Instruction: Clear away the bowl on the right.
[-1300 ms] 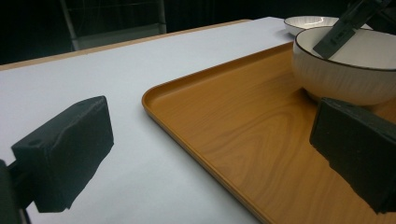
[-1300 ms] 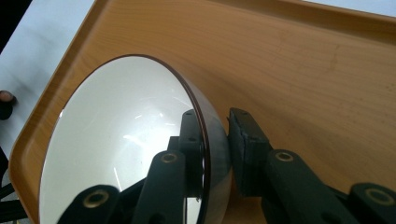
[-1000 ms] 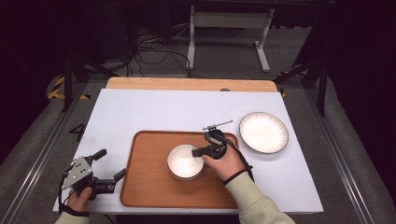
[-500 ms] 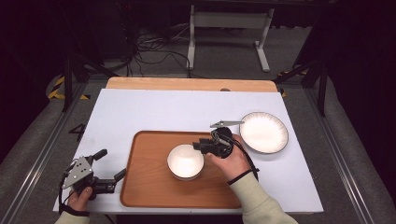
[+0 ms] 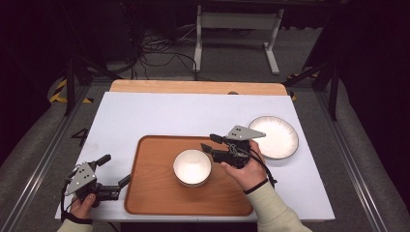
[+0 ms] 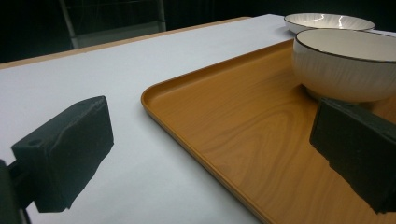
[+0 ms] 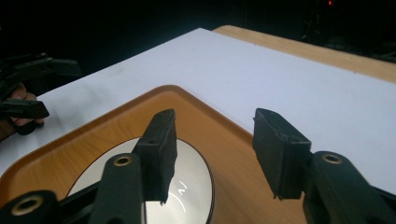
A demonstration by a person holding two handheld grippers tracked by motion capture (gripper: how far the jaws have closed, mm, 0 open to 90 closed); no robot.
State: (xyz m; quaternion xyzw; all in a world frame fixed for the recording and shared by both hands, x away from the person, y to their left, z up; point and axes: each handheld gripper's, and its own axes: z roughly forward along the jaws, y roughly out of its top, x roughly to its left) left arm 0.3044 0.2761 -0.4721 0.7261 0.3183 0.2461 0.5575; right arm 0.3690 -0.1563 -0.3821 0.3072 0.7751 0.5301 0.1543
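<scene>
Since a second ago the right gripper has let go of the bowl, lifted clear, its jaws just been opening, nothing between them. Nearer, the left gripper gapes empty beside the tray. A careless swing could clip the plate. Its own view reveals the bowl's ribbed wall.

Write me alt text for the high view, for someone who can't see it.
A white bowl sits on a wooden tray on a white table; the right gripper, jaws open and empty, having just been opening, hovers beside the bowl. A white plate lies right of the tray, and the left gripper rests open at the tray's left edge.
</scene>
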